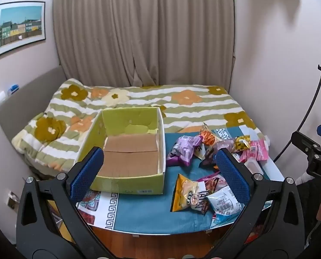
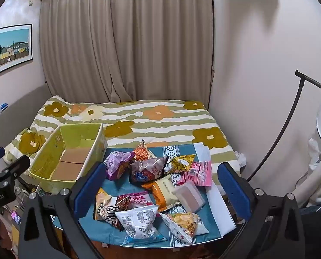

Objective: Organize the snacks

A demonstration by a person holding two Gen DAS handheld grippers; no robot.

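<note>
An empty green cardboard box (image 1: 126,185) with a brown floor stands on the blue-clothed table (image 1: 143,213); it also shows in the right wrist view (image 2: 43,159) at the left. Several snack bags lie in a loose pile to its right: a purple bag (image 1: 183,150) (image 2: 117,164), a yellow chip bag (image 1: 184,193), a white bag (image 2: 139,218), a pink bag (image 2: 198,172). My left gripper (image 1: 160,172) is open and empty, held above the table's near edge. My right gripper (image 2: 160,187) is open and empty above the pile.
A bed with a flowered striped quilt (image 1: 182,101) lies behind the table. Curtains (image 1: 143,32) hang at the back wall. A dark curved lamp stand (image 2: 290,118) rises at the right. The right gripper's body (image 1: 316,157) shows at the left view's right edge.
</note>
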